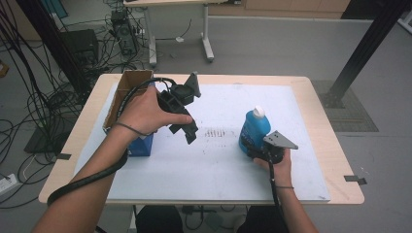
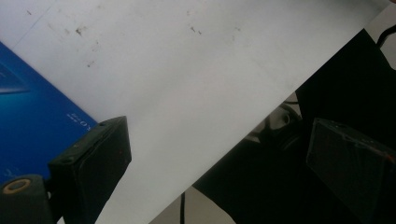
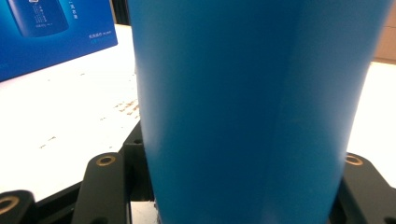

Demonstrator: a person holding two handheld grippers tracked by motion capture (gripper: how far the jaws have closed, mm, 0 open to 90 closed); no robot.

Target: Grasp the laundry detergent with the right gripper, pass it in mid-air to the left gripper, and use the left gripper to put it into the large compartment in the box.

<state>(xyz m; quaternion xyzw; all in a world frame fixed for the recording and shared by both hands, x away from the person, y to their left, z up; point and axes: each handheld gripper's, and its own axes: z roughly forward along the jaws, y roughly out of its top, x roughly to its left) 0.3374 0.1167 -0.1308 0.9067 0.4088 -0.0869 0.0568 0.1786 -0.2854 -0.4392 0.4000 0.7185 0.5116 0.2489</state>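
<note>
A: High view, item one?
B: Blue bottle [image 1: 253, 128] with a white cap, upright on the white mat [image 1: 214, 165] that covers the table [image 1: 320, 104]. It is the landmark; everything else is placed from it.

A: What is on the bottle?
B: The right tongs [image 1: 248, 147], clamped round its lower body from the person's side. The right hand [image 1: 278, 162] sits just behind them, with the grey three-cornered plate on top and the cable trailing back along the forearm.

A: Item two?
B: Open cardboard box [image 1: 127, 104] with a blue front, well to the left of the bottle, at the mat's left edge.

A: Item three?
B: Left tongs [image 1: 187, 132], held above the mat between box and bottle, tilted, touching neither. The left hand [image 1: 145, 114] grips the body over the box; a thick black cable loops down the left forearm.

A: Left gripper view?
B: Two black jaws standing wide apart, nothing between them. Beyond them lie bare, lightly stained mat [image 2: 187, 74], the box's blue face [image 2: 32, 121] at the left, and the dark space past the mat's edge at the lower right.

A: Right gripper view?
B: The bottle's blue wall [image 3: 252, 107] stands close up between the jaws, which press on it from both sides. Left of the bottle, farther off, is the printed blue side of the box [image 3: 51, 32], standing on the mat [image 3: 70, 112].
</note>
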